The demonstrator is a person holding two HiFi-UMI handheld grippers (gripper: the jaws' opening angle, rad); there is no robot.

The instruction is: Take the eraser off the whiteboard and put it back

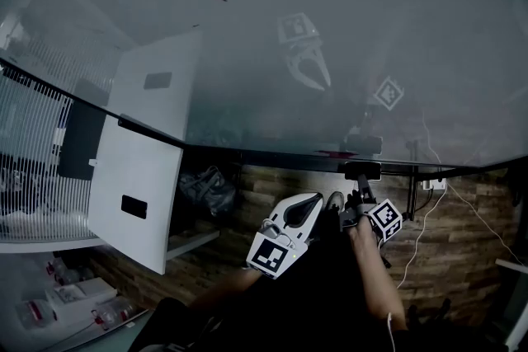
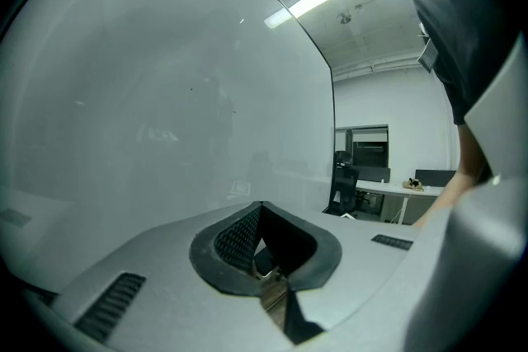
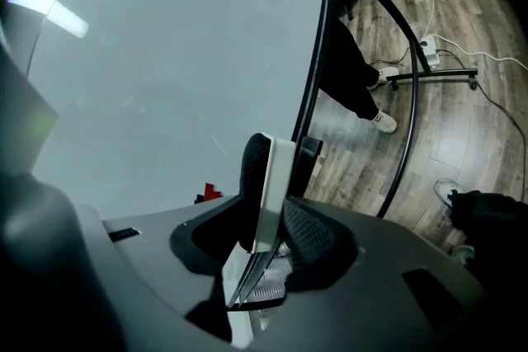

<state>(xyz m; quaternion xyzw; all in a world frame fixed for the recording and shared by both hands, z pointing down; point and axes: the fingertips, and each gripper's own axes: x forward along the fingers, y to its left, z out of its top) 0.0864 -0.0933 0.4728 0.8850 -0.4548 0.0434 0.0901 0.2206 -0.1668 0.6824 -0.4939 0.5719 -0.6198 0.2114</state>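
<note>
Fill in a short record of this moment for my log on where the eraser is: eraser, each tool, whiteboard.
eraser: white back and dark felt, seen edge-on between the jaws of the right tool, near the bottom edge of the whiteboard
right tool: closed on the eraser
left tool: jaws together with nothing between them, held below the board's edge
whiteboard: mostly blank, reflecting both tools
eraser touching board: cannot tell

No legible text, labels or numbers anywhere.
</note>
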